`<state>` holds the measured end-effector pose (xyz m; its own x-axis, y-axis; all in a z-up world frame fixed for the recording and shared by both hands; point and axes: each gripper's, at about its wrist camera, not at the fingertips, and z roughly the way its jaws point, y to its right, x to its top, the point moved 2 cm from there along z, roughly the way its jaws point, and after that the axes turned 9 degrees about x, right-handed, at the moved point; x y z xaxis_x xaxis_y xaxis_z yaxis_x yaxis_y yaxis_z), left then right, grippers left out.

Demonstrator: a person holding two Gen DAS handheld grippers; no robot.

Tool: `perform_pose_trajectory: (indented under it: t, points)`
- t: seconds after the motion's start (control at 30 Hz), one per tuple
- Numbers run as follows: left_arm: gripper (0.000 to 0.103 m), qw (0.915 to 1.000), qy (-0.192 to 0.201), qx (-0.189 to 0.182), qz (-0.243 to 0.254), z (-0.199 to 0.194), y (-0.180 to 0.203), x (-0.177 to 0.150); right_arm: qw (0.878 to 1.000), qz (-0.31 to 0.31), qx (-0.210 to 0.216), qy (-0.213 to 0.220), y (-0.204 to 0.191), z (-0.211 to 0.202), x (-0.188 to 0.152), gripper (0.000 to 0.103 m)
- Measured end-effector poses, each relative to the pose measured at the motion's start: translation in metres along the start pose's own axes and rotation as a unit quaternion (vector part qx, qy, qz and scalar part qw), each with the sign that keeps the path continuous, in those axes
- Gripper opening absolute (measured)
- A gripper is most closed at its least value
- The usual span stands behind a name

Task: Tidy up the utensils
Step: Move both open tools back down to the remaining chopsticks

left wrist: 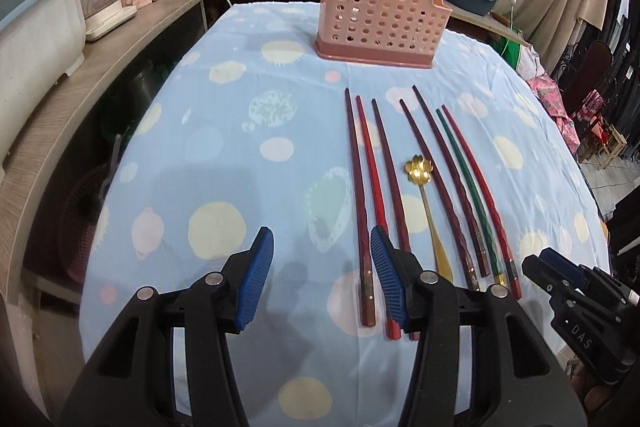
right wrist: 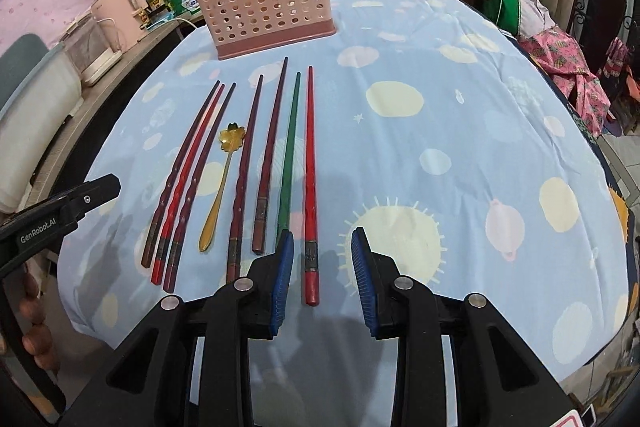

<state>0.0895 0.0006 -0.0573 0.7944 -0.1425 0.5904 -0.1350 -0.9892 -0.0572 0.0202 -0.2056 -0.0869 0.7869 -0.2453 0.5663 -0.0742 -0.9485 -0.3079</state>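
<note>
Seven chopsticks and one gold spoon laid side by side on the worktop, long axes running away from the jaws, thin tips and flower bowl toward the pink holder beyond. Right gripper spread wide, empty, straddling the red chopstick butt end. Left gripper likewise agape, empty, just left of the row.

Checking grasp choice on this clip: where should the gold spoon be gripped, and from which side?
Grip the gold spoon by its thin handle, probably from above, fingers closing across it. It lies flat between chopsticks, with only narrow gaps at the flower-shaped bowl end.
</note>
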Motion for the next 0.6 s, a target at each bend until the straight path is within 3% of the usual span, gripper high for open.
perform_pose_trajectory:
  t: [0.6]
  points:
    - [0.048, 0.9999, -0.015, -0.004, 0.006, 0.010, 0.006, -0.017, 1.000, -0.018, -0.007, -0.014, -0.005, 0.011, -0.011, 0.019]
